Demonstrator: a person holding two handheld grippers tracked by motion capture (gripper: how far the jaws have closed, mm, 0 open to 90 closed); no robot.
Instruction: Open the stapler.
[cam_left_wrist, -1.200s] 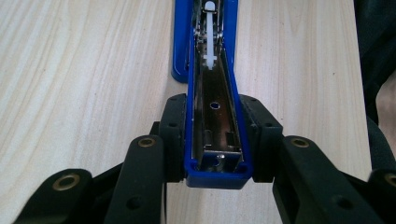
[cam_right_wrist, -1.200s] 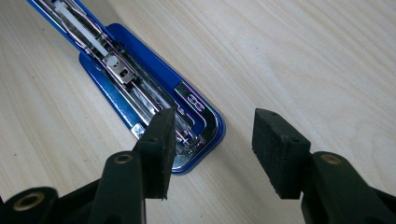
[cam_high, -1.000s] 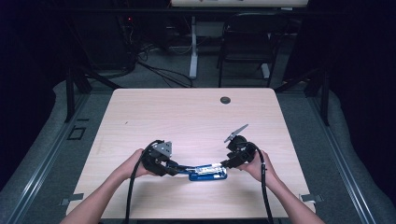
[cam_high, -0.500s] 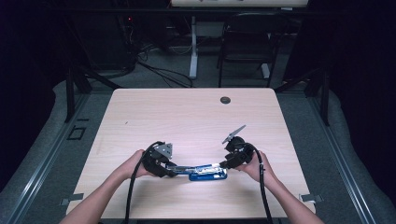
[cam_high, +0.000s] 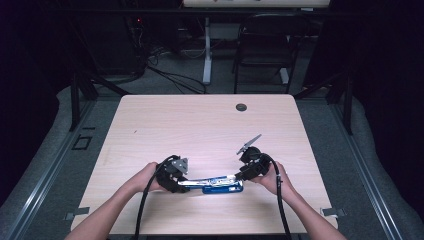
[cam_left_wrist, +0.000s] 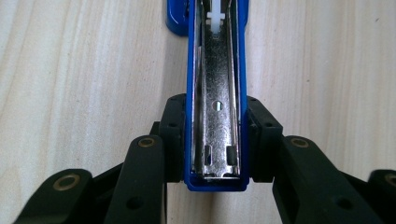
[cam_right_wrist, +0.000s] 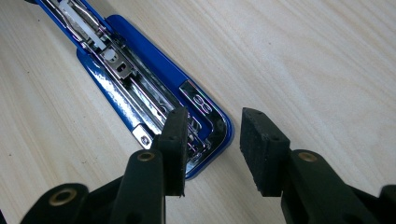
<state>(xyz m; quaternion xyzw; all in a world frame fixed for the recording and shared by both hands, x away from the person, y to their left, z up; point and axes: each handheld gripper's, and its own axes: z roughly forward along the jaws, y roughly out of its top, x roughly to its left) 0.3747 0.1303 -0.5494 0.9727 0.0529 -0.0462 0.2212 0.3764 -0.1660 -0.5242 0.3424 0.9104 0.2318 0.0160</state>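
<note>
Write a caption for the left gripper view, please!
Left claw clamps the open blue stapler on a wooden table.

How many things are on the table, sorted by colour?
Blue: 1, the opened stapler, lying on the table.
Black: 3, the left gripper clamped on the stapler's end, the right gripper at its other end, and a small round thing near the far edge.
Total: 4
</note>
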